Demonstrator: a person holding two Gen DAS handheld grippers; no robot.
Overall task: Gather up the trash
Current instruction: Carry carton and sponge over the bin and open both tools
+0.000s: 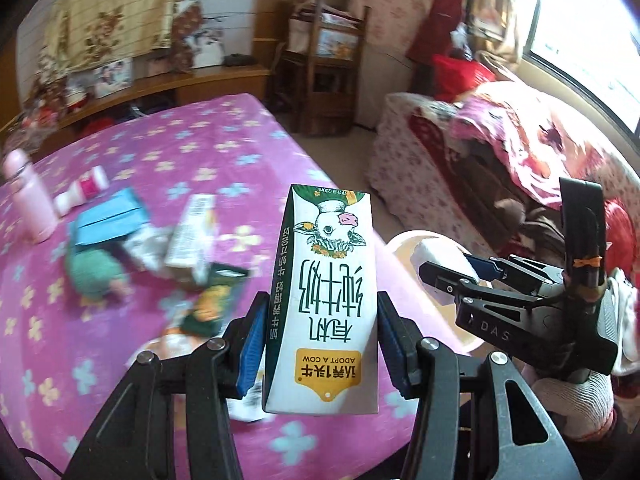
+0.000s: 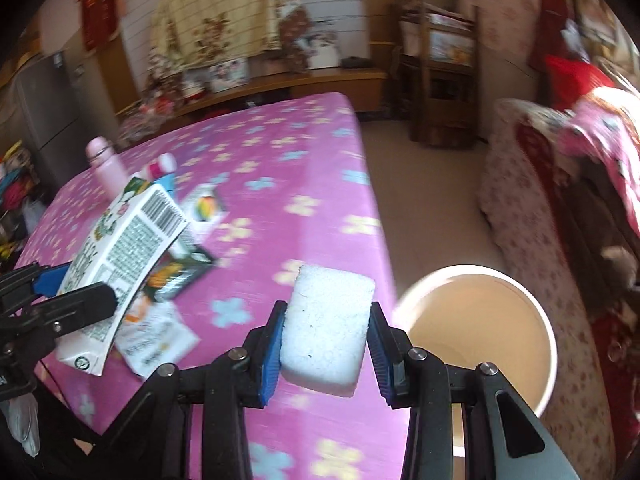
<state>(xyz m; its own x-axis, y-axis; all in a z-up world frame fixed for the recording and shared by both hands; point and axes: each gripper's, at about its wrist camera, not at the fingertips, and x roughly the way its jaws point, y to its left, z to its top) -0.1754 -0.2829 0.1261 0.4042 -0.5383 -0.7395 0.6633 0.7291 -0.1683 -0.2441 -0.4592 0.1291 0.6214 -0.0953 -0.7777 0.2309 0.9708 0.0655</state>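
Note:
My left gripper [image 1: 320,344] is shut on a white and green milk carton [image 1: 326,300], held upside down above the table edge; the carton also shows in the right wrist view [image 2: 120,248]. My right gripper [image 2: 326,344] is shut on a white foam block [image 2: 326,328], held over the table edge just left of a round white bin [image 2: 544,320]. In the left wrist view the right gripper [image 1: 444,276] holds the foam block [image 1: 432,252] over the bin [image 1: 400,240]. More trash lies on the pink flowered table [image 1: 224,152]: a blue carton [image 1: 108,220], a white carton [image 1: 192,236], a green wrapper [image 1: 212,300].
A pink bottle [image 1: 28,200] stands at the table's left, with a small red and white bottle [image 1: 84,192] lying beside it and a green plush toy [image 1: 96,272] nearer. A sofa with floral covers [image 1: 520,168] stands right of the bin. A wooden shelf [image 1: 324,64] stands behind.

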